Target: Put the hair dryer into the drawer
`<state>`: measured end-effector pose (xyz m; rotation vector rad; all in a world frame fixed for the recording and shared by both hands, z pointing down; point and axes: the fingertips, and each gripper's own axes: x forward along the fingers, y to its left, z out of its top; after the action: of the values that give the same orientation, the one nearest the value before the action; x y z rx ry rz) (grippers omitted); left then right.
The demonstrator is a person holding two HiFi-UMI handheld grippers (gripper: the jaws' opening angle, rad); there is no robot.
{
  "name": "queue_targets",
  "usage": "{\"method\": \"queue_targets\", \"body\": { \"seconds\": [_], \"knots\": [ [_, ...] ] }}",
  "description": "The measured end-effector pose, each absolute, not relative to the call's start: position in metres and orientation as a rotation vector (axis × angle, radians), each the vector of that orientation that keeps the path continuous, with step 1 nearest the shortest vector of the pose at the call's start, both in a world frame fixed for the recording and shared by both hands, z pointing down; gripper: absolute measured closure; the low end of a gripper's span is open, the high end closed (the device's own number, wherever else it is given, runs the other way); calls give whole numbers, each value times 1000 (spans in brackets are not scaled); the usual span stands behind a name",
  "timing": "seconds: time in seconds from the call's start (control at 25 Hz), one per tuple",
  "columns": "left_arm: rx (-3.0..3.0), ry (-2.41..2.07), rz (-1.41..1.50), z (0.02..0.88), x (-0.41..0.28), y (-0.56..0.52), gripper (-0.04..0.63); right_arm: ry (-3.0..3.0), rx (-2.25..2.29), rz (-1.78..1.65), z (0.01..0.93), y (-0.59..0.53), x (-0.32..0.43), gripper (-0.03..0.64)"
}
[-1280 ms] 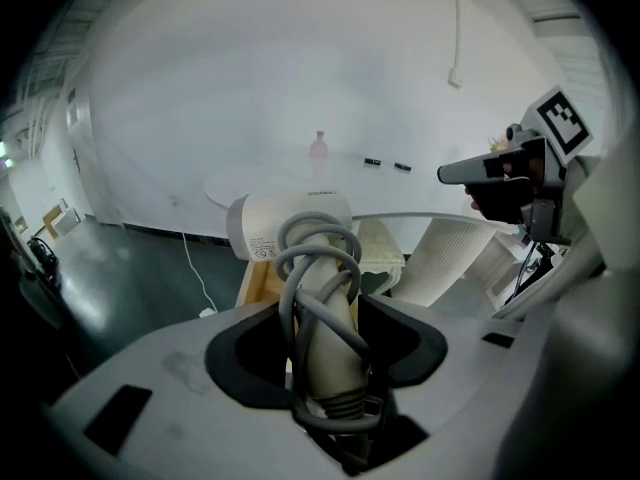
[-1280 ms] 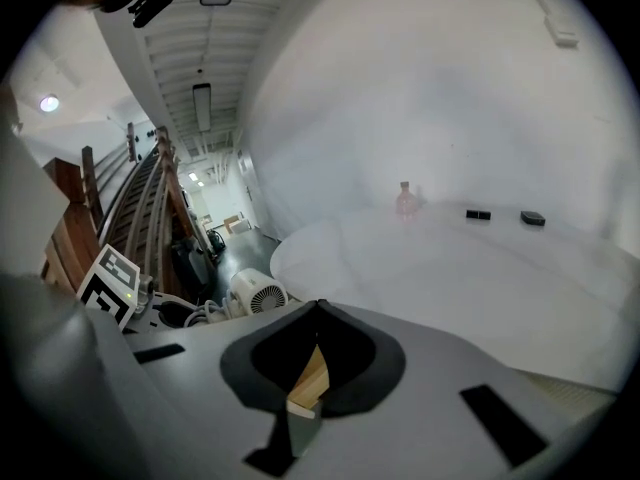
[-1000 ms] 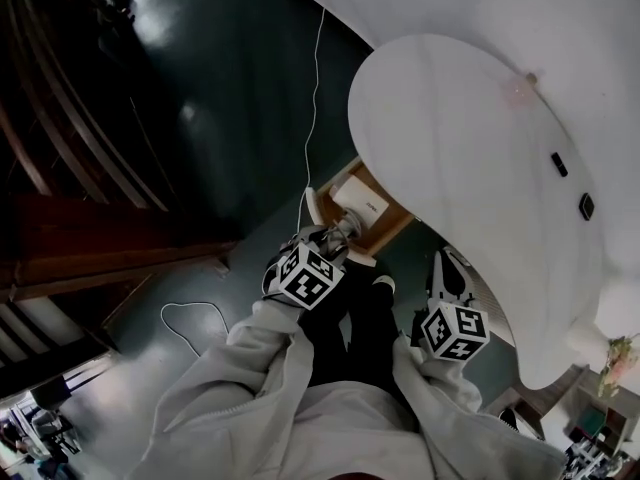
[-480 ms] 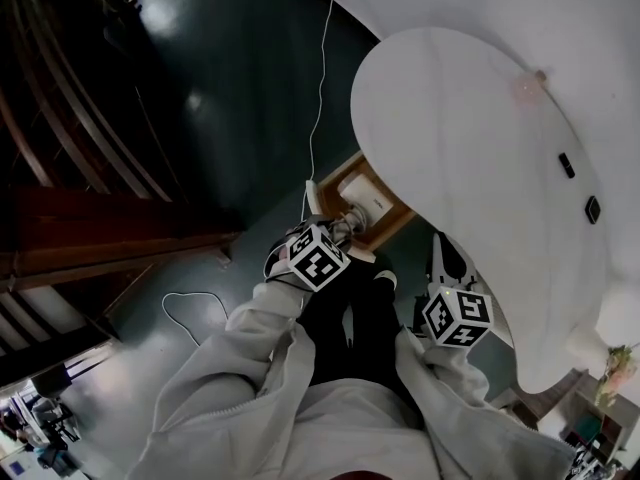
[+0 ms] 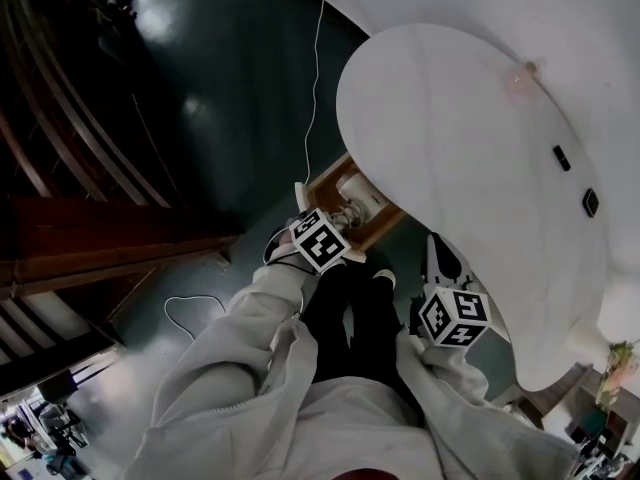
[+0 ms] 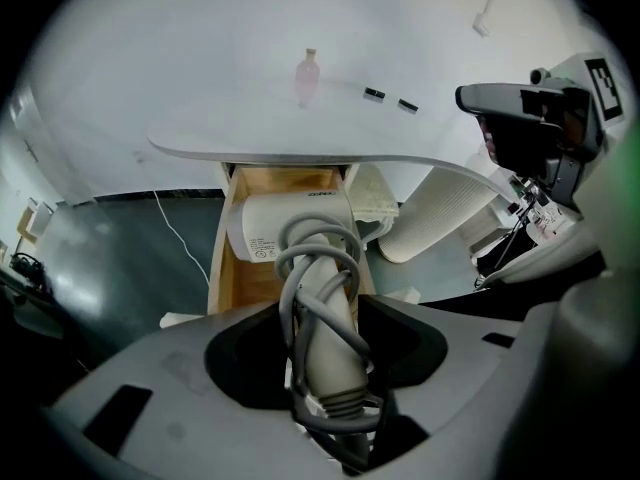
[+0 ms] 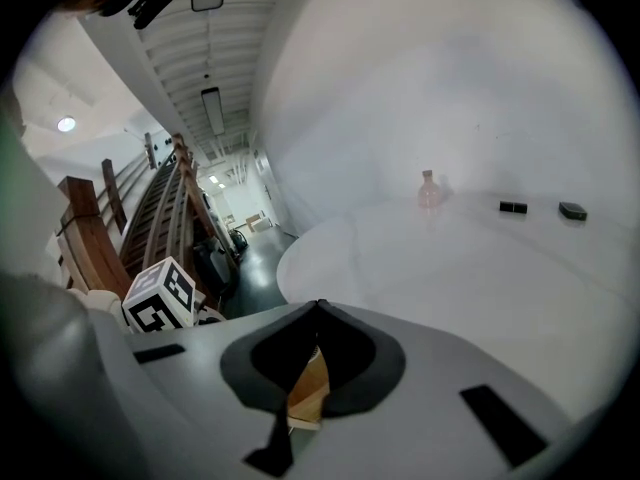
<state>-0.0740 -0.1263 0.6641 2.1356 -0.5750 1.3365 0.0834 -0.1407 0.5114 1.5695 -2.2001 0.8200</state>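
Observation:
The white hair dryer (image 6: 290, 226) has its grey cord wound round the handle (image 6: 325, 338). My left gripper (image 6: 322, 318) is shut on that handle, pointing steeply down. The dryer's body hangs over the open wooden drawer (image 6: 235, 268), which sticks out from under the white table. From the head view, the dryer (image 5: 357, 192) sits above the drawer (image 5: 330, 175), just beyond my left gripper (image 5: 340, 224). My right gripper (image 5: 440, 255) hovers beside the table edge, holding nothing. In the right gripper view its jaws (image 7: 318, 306) meet at the tips, with a slice of the wooden drawer (image 7: 310, 393) showing behind them.
The round white table (image 5: 450, 148) overhangs the drawer and carries a small pink bottle (image 5: 522, 76) and two small dark items (image 5: 562, 158). A ribbed white pedestal (image 6: 440, 213) stands right of the drawer. White cables (image 5: 315, 88) lie on the dark floor. Wooden railings (image 5: 90, 228) are at the left.
My left gripper has carried the hair dryer farther toward the open drawer and tipped it lower. The right gripper has stayed about where it was.

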Motion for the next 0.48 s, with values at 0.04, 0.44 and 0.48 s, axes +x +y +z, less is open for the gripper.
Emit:
{"method": "queue_targets", "body": {
  "seconds": [0.04, 0.44, 0.48],
  "knots": [
    [2138, -563, 1346, 665, -72, -129, 393, -2198, 1573, 827, 511, -140, 86, 566],
    [2155, -537, 1367, 673, -46, -161, 393, -2139, 1636, 892, 516, -132, 115, 566],
    [2163, -556, 1357, 673, -44, -164, 393, -2131, 1641, 902, 518, -130, 118, 566]
  ]
}}
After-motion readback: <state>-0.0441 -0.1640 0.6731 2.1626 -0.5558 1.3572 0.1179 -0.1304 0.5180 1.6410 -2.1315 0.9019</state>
